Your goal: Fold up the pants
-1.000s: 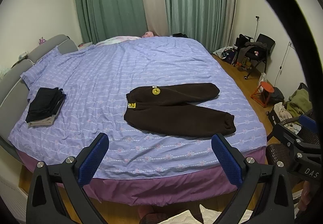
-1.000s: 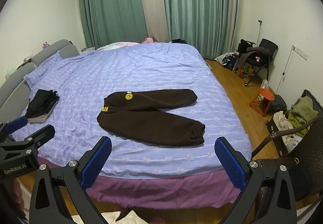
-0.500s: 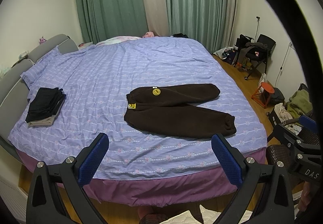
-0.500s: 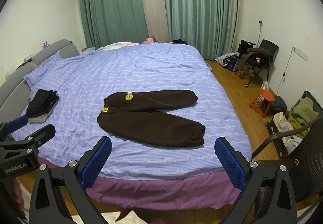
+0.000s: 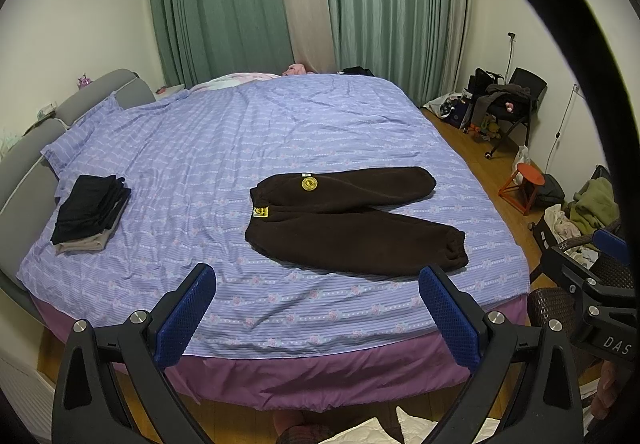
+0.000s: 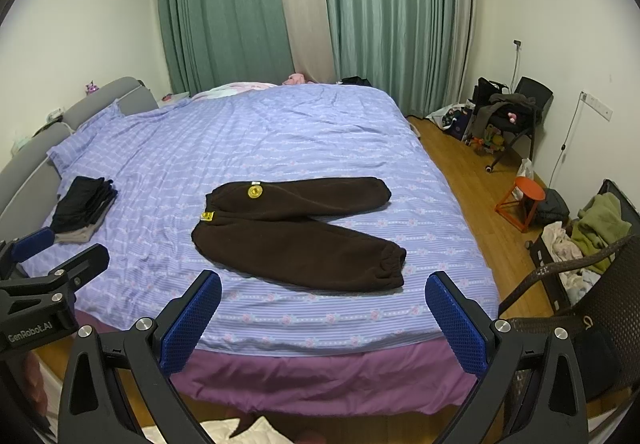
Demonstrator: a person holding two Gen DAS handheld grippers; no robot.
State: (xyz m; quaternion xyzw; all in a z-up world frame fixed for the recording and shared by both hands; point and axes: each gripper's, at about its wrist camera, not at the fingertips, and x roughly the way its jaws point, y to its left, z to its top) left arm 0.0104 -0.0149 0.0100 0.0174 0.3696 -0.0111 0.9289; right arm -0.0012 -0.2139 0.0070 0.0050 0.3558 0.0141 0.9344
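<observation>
Dark brown fleece pants (image 5: 352, 220) lie flat on the purple bed (image 5: 240, 148), waist to the left with a yellow round patch, both legs spread apart to the right. They also show in the right wrist view (image 6: 296, 232). My left gripper (image 5: 318, 308) is open and empty, held off the bed's near edge, well short of the pants. My right gripper (image 6: 322, 308) is open and empty too, at the same distance. Each gripper shows at the edge of the other's view.
A stack of folded dark clothes (image 5: 90, 208) sits at the bed's left side. A wicker chair (image 6: 580, 308) and a clothes pile (image 6: 592, 228) stand at right. An orange stool (image 6: 524, 200) and a loaded black chair (image 6: 512, 112) are on the wooden floor.
Both views have shifted very slightly; the pants and grippers keep the same positions. Both grippers stay open.
</observation>
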